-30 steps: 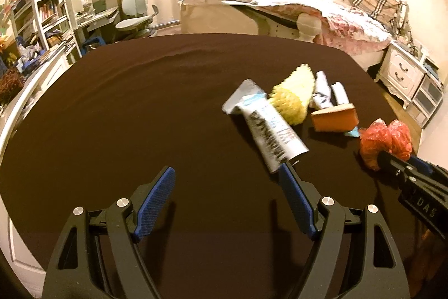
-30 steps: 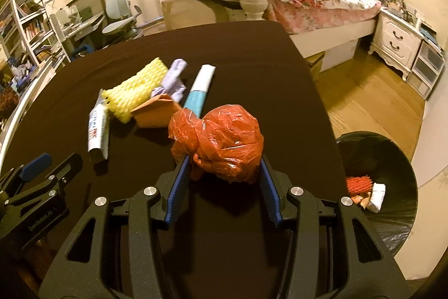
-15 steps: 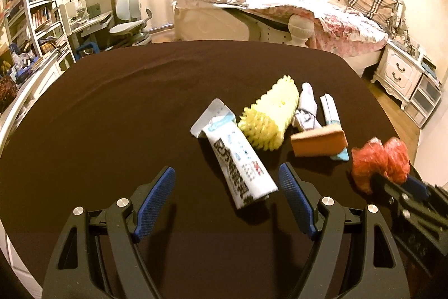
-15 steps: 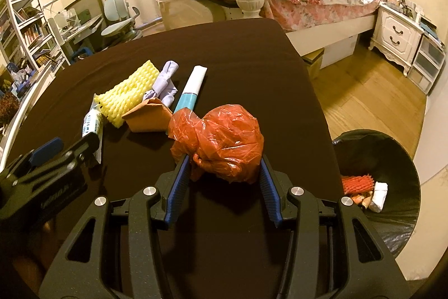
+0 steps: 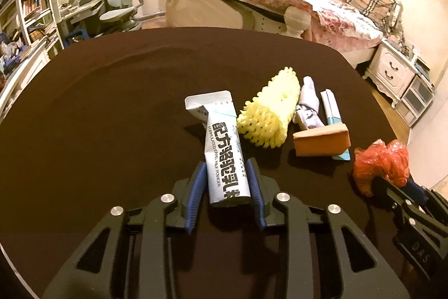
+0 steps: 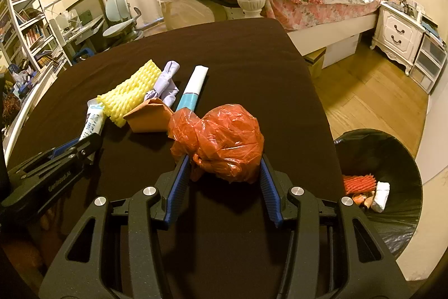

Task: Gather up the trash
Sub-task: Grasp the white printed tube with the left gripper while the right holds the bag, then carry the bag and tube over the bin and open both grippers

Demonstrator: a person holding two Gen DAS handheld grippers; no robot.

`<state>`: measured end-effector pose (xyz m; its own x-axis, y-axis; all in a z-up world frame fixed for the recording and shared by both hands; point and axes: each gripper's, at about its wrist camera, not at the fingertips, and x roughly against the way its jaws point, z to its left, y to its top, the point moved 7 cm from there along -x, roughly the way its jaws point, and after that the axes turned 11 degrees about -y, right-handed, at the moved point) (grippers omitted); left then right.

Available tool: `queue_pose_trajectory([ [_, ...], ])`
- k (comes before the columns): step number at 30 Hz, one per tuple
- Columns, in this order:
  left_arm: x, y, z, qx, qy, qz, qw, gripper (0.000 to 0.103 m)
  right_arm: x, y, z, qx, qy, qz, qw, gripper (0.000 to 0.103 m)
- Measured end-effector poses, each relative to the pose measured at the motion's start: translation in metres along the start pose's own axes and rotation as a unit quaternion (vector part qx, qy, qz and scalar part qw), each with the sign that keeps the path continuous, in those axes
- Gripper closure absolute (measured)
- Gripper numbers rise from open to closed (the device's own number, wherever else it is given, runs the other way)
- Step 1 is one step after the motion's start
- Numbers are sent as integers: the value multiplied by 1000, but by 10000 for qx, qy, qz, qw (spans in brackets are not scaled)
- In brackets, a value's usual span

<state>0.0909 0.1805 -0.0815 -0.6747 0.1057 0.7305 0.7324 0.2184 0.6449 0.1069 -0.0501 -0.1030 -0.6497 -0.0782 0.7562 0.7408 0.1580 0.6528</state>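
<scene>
A white milk powder sachet (image 5: 221,147) lies on the dark brown table (image 5: 112,116). My left gripper (image 5: 225,167) is closing, its blue pads against both sides of the sachet's near end. A crumpled red plastic bag (image 6: 221,139) sits between the pads of my right gripper (image 6: 224,161), which is shut on it just above the table. In the right wrist view the left gripper (image 6: 81,145) shows at the left with the sachet (image 6: 93,122) in it. A black-lined bin (image 6: 392,147) stands on the floor to the right.
A yellow foam net (image 5: 268,116), a crumpled lilac wrapper (image 5: 308,100), a white and blue packet (image 5: 331,111) and a folded orange card (image 5: 322,140) lie right of the sachet. The bin holds an orange net and a white scrap. A bed stands behind the table.
My left gripper has moved up to the sachet and its jaws have come together on it. The right gripper has kept still with the red bag.
</scene>
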Motion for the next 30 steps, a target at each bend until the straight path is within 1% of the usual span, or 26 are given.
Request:
queue_pose_trajectory([
  [6,9,-7,0,-32,-69,-36,10000,75,0,0,0,-1,4,0,10000,55],
  [16,21,-17,-4,-5,-199,-48,9998,76,3,-1,3,-42,45,-38,10000,55],
  [24,29,-23,-20,-108,-290,-132,9994,76,15,-13,0,-58,72,-99,9999,56],
  [30,38,-28,-35,-183,-406,-205,9988,76,28,-21,-9,-121,70,-157,9998,55],
])
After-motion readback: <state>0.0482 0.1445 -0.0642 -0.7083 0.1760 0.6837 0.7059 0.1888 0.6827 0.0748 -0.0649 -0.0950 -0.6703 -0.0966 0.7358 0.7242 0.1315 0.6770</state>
